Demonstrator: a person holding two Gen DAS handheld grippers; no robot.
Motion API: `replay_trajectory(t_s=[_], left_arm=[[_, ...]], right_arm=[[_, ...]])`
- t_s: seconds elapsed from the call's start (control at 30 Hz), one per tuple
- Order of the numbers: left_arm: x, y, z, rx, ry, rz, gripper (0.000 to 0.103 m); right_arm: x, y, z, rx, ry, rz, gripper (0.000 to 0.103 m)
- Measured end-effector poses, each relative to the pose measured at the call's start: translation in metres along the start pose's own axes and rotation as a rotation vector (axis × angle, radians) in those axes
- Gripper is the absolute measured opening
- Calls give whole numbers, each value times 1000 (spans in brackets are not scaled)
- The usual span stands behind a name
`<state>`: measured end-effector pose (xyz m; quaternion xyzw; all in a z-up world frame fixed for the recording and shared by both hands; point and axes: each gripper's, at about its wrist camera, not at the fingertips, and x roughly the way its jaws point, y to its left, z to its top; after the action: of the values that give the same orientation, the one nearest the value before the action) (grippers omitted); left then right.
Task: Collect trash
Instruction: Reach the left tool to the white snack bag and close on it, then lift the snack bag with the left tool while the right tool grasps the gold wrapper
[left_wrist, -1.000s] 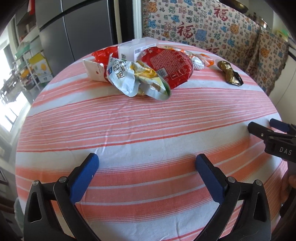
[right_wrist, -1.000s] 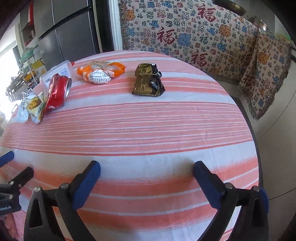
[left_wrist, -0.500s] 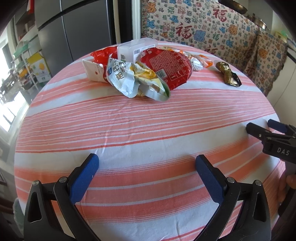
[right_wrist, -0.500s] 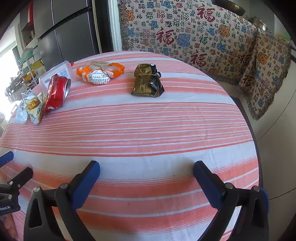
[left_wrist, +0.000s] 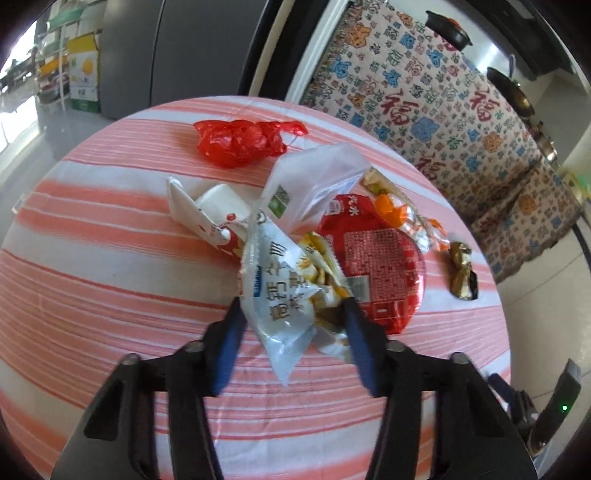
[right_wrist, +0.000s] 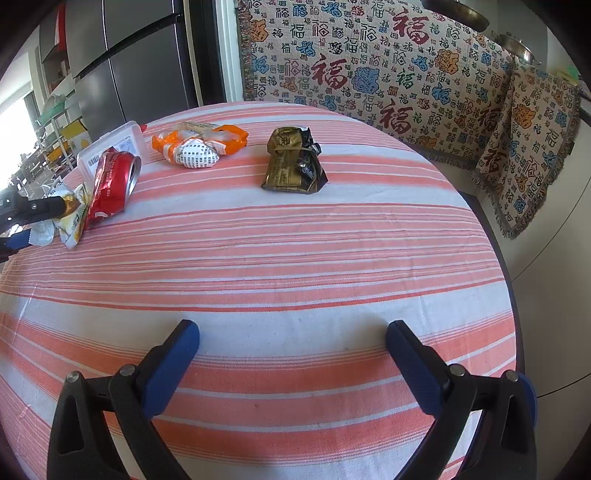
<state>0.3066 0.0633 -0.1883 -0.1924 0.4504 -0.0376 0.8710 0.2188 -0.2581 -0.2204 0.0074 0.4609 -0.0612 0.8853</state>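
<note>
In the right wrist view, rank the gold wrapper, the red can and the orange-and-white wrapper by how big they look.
1. red can and gold wrapper: too alike in apparent size to rank, and the can's lower end is partly hidden by other wrappers.
2. orange-and-white wrapper: it spreads wide but low, and lies a little farther away, so this place is uncertain.

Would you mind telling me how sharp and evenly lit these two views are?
Left wrist view: soft with motion blur, notably on the silver snack wrapper and tablecloth; window glare at far left. Right wrist view: crisp, gold wrapper sharp; fisheye bending and dark corners in both.
</note>
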Motion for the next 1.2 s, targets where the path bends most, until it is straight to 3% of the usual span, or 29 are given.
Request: replay_trajectory(t_s=[0.07, 0.2, 0.4, 0.53, 0.6, 0.7, 0.77, 0.87, 1.0, 1.1, 1.2], left_arm=[[-8, -3, -9, 18, -6, 18, 38], [-34, 3, -44, 11, 49, -27, 37], [-64, 17, -94, 81, 164, -55, 45], [-74, 24, -88, 139, 96, 98, 70], [-80, 25, -85, 156, 60, 127, 70], [-93, 19, -79, 224, 18, 33, 81], [-105, 15, -70, 283, -49, 28, 93], [-113, 4, -55, 389, -147, -9, 100], [-72, -14, -40, 515, -5, -88, 100], [-52, -19, -52, 578, 124, -108, 98], [-62, -17, -71, 604, 151, -154, 98]], right_arm=[[0, 0, 0, 0, 0, 0, 103], [-1, 0, 0, 0, 0, 1, 103], [-1, 0, 0, -1, 1, 1, 103], [-1, 0, 0, -1, 1, 2, 103], [-2, 0, 0, -2, 1, 2, 103], [-2, 0, 0, -2, 2, 2, 103], [-2, 0, 0, -2, 2, 3, 103], [-2, 0, 0, -3, 2, 3, 103], [-3, -1, 0, -3, 2, 4, 103], [-3, 0, 0, -3, 3, 4, 103], [-3, 0, 0, -4, 3, 5, 103]])
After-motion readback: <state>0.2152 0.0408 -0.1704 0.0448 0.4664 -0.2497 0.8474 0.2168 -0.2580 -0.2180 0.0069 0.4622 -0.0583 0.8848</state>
